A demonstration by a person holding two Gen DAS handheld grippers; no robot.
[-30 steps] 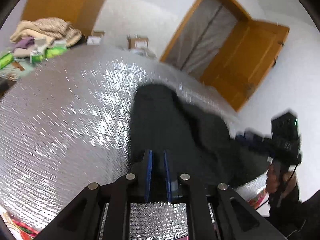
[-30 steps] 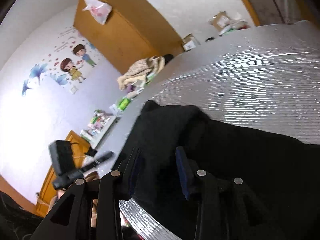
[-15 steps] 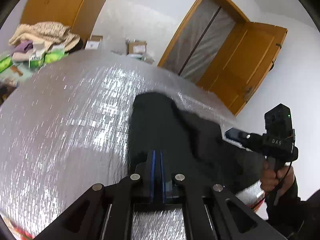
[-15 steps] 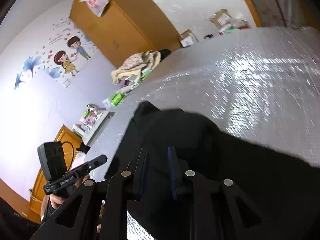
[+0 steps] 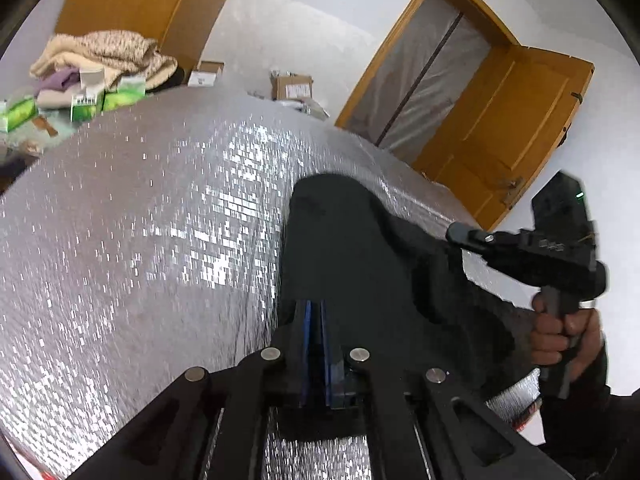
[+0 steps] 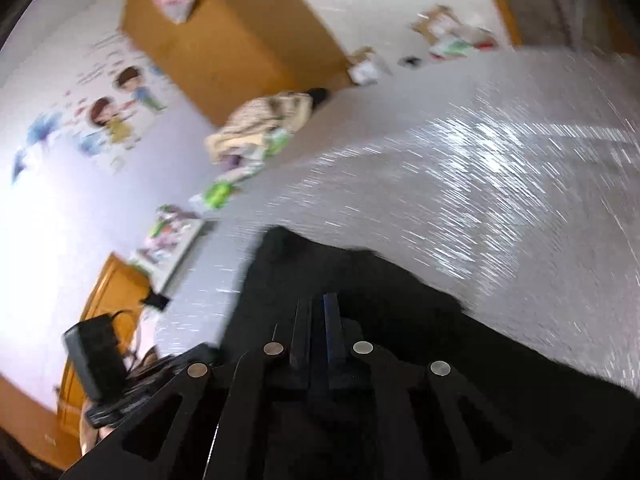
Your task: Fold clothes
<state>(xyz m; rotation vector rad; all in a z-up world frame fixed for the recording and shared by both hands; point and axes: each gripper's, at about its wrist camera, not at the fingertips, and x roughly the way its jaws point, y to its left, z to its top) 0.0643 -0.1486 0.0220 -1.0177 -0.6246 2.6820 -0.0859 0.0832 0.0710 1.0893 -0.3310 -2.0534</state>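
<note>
A black garment (image 5: 352,248) lies on a silver foil-covered surface (image 5: 140,240); it also shows in the right wrist view (image 6: 400,320). My left gripper (image 5: 315,308) is shut on the garment's near edge, blue pads pressed together. My right gripper (image 6: 318,308) is shut on another part of the near edge. The right gripper also shows in the left wrist view (image 5: 460,236), at the garment's right side, held by a hand. The left gripper's body shows at the lower left of the right wrist view (image 6: 100,360).
A pile of beige blankets and green packets (image 5: 92,68) lies at the far left of the surface. Cardboard boxes (image 5: 292,86) stand by the white wall. An open orange door (image 5: 508,120) is at the far right. A wooden wardrobe (image 6: 224,40) stands by the wall.
Both grippers have closed their jaws onto the black garment's near edge. The right wrist view is now blurred by motion, and the garment's edge has lifted slightly.
</note>
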